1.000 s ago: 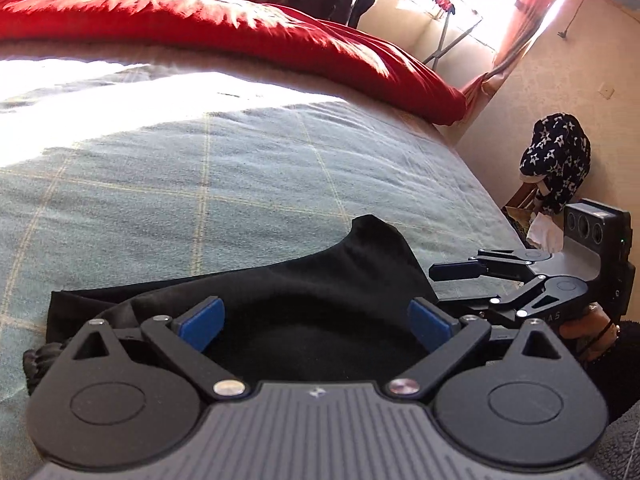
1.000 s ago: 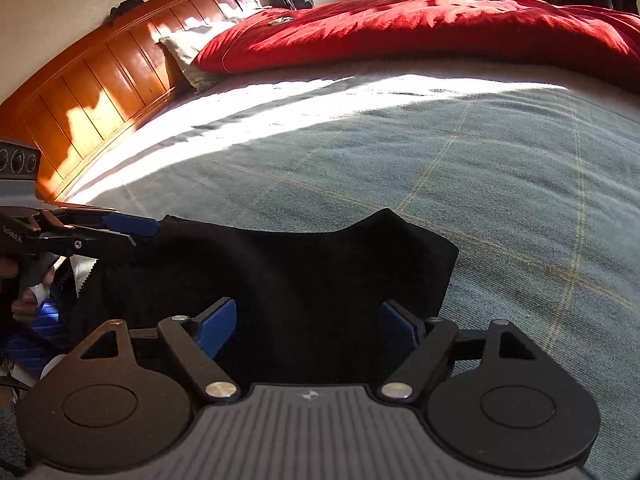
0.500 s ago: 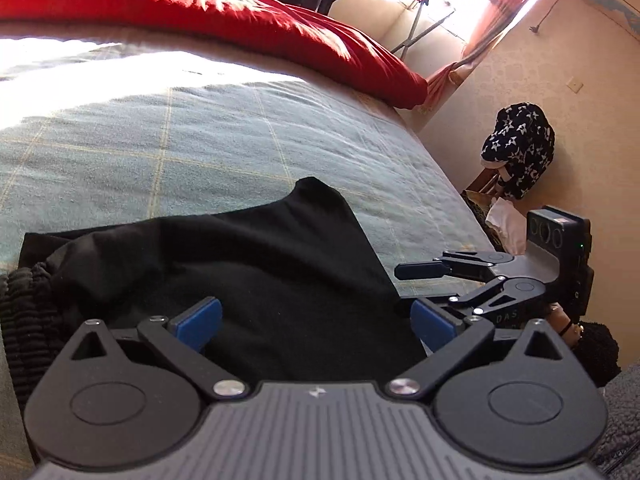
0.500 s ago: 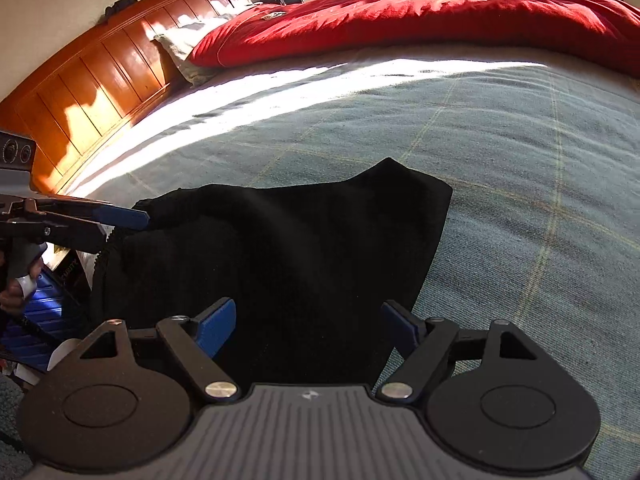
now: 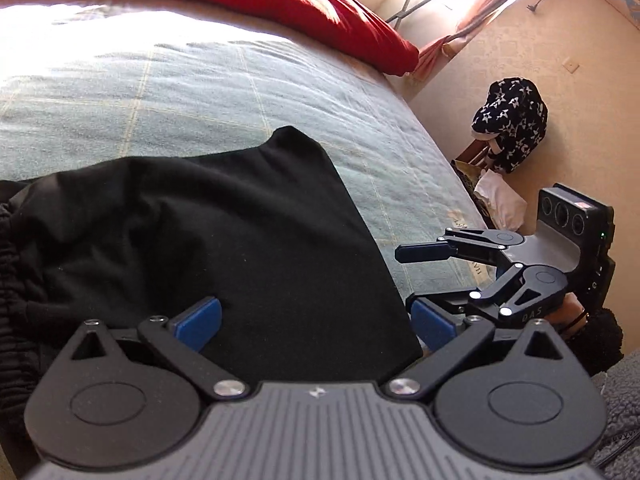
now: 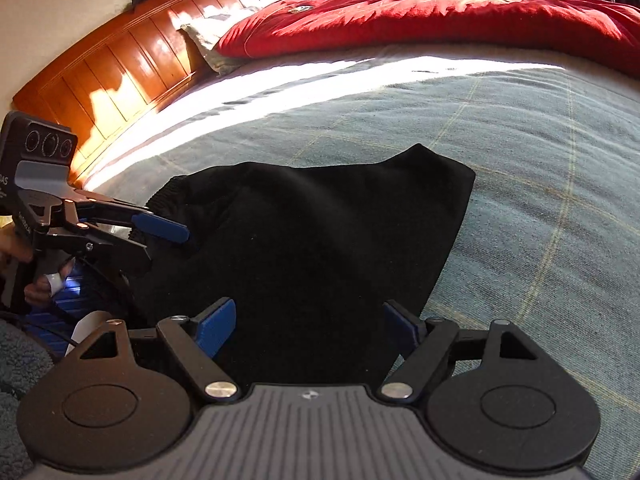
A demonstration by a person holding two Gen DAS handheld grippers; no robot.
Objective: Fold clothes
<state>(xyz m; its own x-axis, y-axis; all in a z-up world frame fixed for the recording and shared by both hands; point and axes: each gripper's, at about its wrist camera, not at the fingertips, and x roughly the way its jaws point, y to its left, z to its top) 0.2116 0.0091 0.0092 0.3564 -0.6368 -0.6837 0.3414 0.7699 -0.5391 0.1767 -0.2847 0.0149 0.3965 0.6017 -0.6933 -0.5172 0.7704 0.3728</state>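
Both grippers, left gripper (image 5: 316,320) and right gripper (image 6: 308,326), are hovering wide-jawed, holding nothing, over the black garment (image 5: 224,240), needing matched corner grips to be folding squarely

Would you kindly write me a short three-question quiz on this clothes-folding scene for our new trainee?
1. True or false: both the left gripper and the right gripper stand open, neither clamped on the black garment.
2. What lies along the far side of the bed? A) a red duvet B) a yellow towel C) a white coat
3. Fill in: at the garment's edge nearest the wooden headboard there is a ribbed, elastic ____.

Key
1. True; fabric lies under the jaws, no pad pressing it.
2. A
3. Waistband
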